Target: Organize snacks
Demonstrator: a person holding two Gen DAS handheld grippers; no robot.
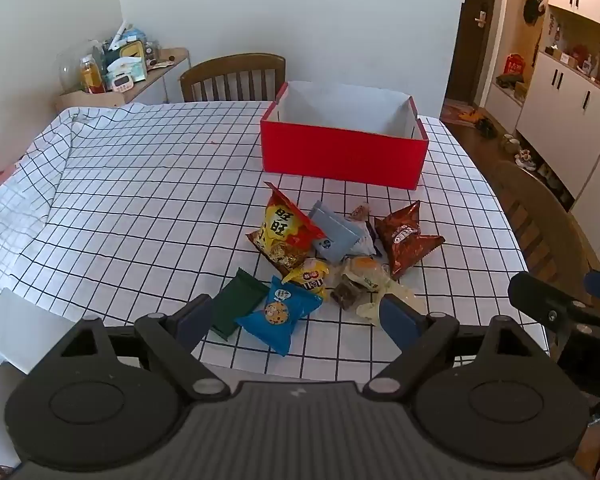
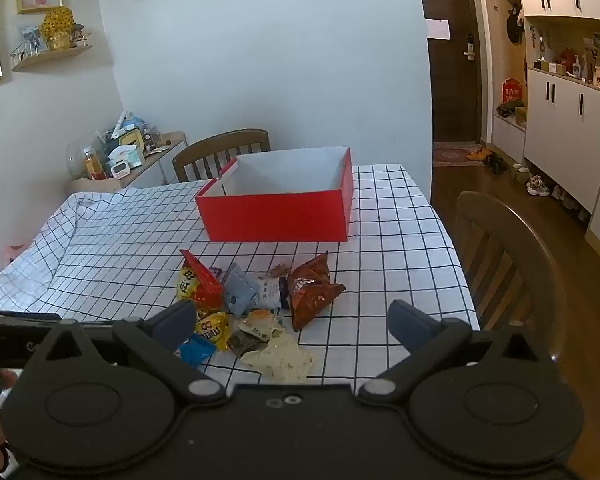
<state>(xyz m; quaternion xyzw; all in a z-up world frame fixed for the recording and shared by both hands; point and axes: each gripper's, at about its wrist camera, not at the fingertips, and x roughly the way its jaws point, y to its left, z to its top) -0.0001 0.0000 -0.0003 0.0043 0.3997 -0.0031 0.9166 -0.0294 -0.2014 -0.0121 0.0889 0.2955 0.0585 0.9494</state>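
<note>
Home dining area. Checked tablecloth (image 2: pixel 120 240), wooden chairs (image 2: pixel 220 152), white hallway cabinets (image 2: pixel 560 128), shoes by door (image 2: pixel 538 186).

both wrist views look forward and down from the table's near edge, close above the snack pile (image 1: pixel 324 264), facing the far wall. the left view sits left of the right one. both share the pile, red box (image 2: pixel 278 216) and checked tablecloth (image 1: pixel 140 200).

"旺旺" on the red-and-yellow snack bag (image 1: pixel 282 232), "m&m" on the small yellow packet (image 1: pixel 312 278)
</note>
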